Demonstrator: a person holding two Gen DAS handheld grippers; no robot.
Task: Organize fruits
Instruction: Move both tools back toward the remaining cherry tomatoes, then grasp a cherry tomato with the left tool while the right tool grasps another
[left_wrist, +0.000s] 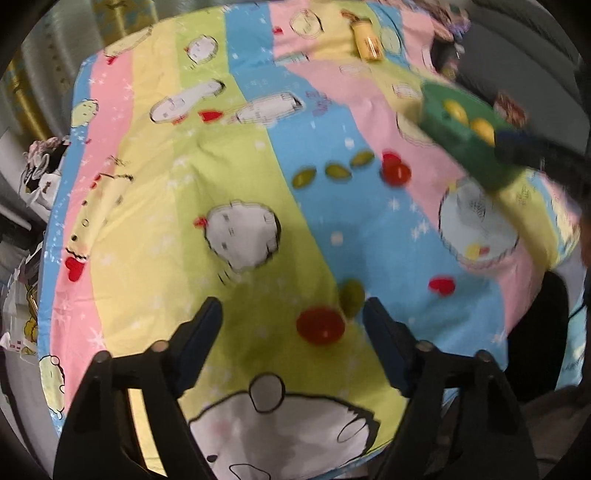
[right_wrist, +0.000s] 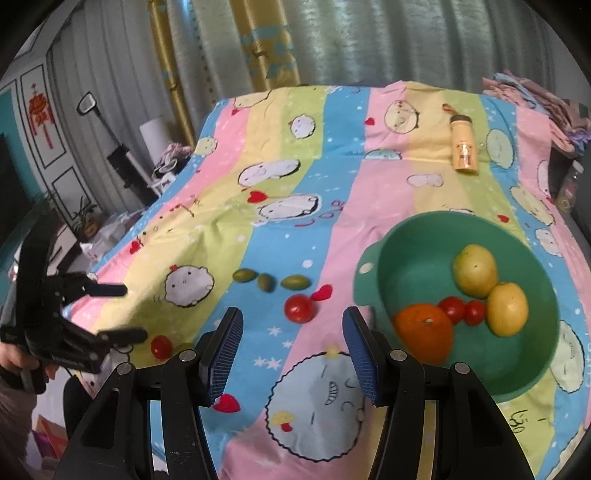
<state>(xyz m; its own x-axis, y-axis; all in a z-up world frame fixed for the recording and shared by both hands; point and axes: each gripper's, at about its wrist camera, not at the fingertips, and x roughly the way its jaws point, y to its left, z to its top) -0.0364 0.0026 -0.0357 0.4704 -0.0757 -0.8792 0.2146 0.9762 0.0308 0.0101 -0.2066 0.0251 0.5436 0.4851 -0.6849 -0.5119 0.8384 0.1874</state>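
The work surface is a table covered by a striped cartoon cloth (right_wrist: 332, 206). Its far edge meets curtains; its left edge drops to cluttered floor space; folded fabric lies past the right edge. The widest bare area is the left and centre of the cloth.

The bowl (right_wrist: 388, 258) sits at the right, near the front edge. It holds two yellow fruits (right_wrist: 476, 269), an orange (right_wrist: 424, 328) and two small tomatoes (right_wrist: 461, 310), all touching in a cluster.

Three green olives (right_wrist: 269, 282) lie in a row left of the bowl, long axes roughly along the row, running left to right across the right wrist view. A tomato (right_wrist: 299, 308) lies just in front of the row, between the olives and the bowl.

A second tomato (left_wrist: 320, 325) and a fourth olive (left_wrist: 351, 297) lie near the front-left edge, touching or nearly so. That olive's long axis points away from the left camera.

A bottle (right_wrist: 463, 147) lies on its side far back, cap pointing away.

The left gripper (left_wrist: 291, 321) points steeply down; its jaws stand apart, with the tomato between them, untouched by the pads. The right gripper (right_wrist: 291, 354) has jaws apart over bare cloth, holding nothing.
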